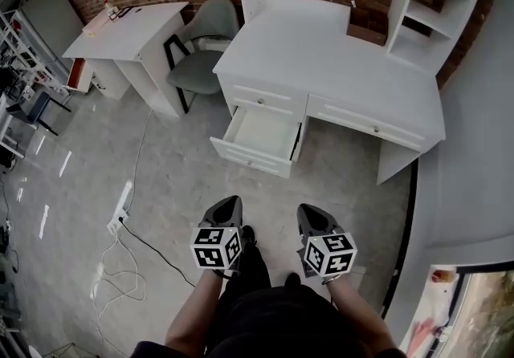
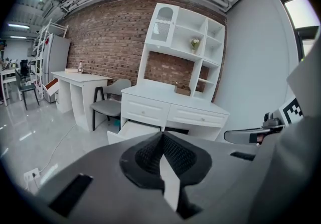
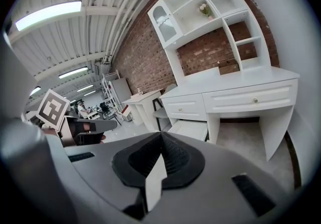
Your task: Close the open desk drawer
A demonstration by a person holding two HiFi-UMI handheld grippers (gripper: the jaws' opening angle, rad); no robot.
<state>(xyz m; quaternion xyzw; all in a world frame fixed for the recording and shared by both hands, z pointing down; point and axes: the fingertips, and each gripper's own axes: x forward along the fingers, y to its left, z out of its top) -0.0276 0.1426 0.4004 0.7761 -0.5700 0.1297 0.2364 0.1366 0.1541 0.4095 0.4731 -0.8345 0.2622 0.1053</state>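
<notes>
- Head view: The white desk (image 1: 337, 43) stands by the brick wall.
- The open drawer (image 1: 261, 136) sticks out low down from the desk's left part, toward the person. Its long front board runs along the front of the desk.
- The left gripper (image 1: 230, 204) and the right gripper (image 1: 308, 210) are side by side. They are well apart from the desk and both point at it.
- The drawer lies straight ahead of the left gripper, so I think that one is nearer. A push on the front board, straight toward the desk, should shut the drawer.
- Left gripper view: The jaws are pressed together with nothing between them. The drawer (image 2: 131, 130) shows just over the jaw tips, in front of the desk (image 2: 173, 105). Nothing touches it.
- Right gripper view: These jaws are pressed together too and hold nothing. The drawer (image 3: 189, 128) shows a little to the right of the tips, out from under the desk (image 3: 235, 85). It is far off here too.
</notes>
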